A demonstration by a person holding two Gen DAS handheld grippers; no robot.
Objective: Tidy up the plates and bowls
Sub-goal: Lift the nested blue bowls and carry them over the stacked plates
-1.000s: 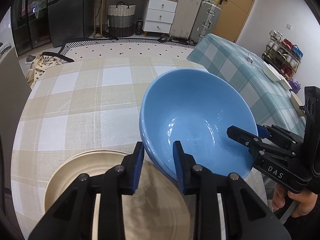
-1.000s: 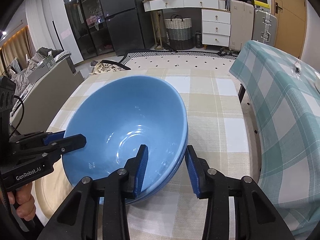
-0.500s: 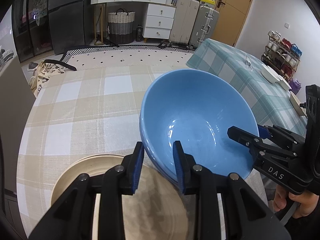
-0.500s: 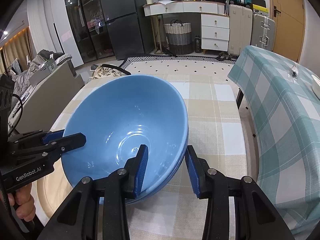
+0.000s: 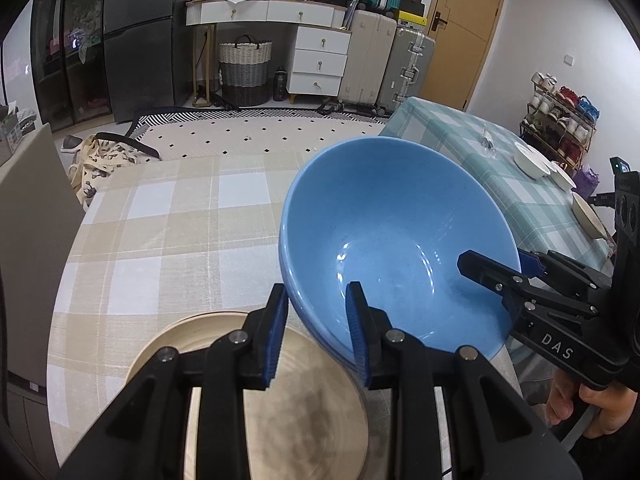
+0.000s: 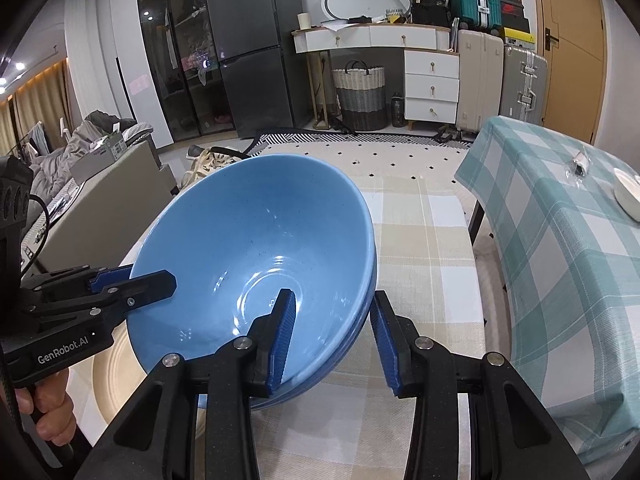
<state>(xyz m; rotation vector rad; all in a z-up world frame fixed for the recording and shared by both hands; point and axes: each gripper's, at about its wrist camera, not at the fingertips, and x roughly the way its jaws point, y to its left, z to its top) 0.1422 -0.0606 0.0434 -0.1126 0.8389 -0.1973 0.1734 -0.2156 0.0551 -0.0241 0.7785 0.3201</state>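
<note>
Both grippers stay clamped on the blue bowls: left gripper on the near rim, right gripper opposite. The apparently nested stack has risen off the beige plate below the left fingers; transfer is underway.

Table in beige checked cloth, cream plate resting near its front edge

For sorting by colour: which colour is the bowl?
Light blue bowl, clearest in the right wrist view.
</note>
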